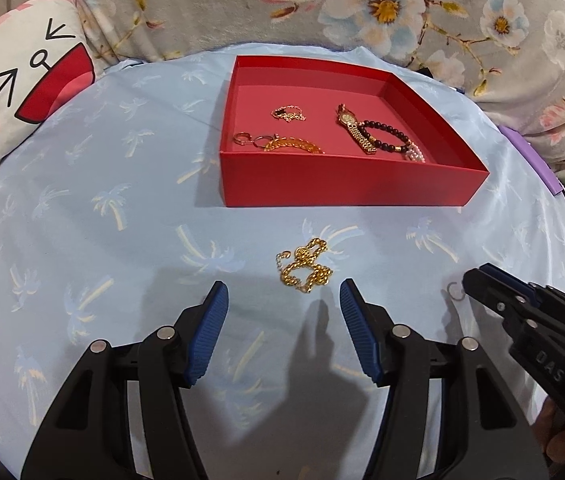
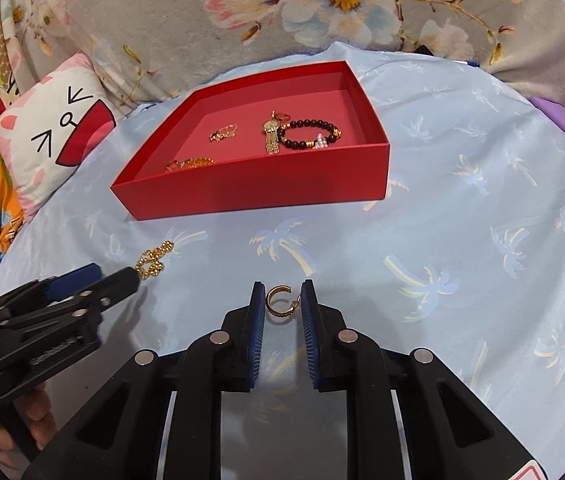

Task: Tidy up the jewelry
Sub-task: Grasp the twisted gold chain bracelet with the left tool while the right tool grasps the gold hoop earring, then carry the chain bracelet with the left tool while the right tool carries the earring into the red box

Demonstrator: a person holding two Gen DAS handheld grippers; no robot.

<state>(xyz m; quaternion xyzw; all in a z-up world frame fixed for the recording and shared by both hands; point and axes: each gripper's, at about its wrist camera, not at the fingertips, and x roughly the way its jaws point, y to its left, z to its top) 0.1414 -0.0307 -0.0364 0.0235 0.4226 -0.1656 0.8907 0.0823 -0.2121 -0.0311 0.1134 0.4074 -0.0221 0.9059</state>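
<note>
Gold hoop earring [image 2: 278, 301] on the palm-print sheet [image 2: 462, 240], near its front edge, bracketed by the narrowed right gripper [image 2: 282, 300]; contact with pads unclear. Gold chain [image 1: 306, 266] loose ahead of the half-spread, empty left gripper [image 1: 284, 300]. Already in the red box [image 1: 346, 184]: gold watch [image 1: 356, 130], black bead bracelet [image 1: 386, 136], smaller gold pieces. Remaining: earring, chain.

A box [image 1: 346, 184] sits at upper centre of the left wrist view on a cloth [image 1: 122, 240], with a watch [image 1: 356, 130], a bead bracelet [image 1: 388, 136] and chains inside. Below it a chain [image 1: 306, 266] lies on the cloth. In the right wrist view an earring [image 2: 279, 301] lies at lower centre, a pillow [image 2: 54, 140] at upper left.
</note>
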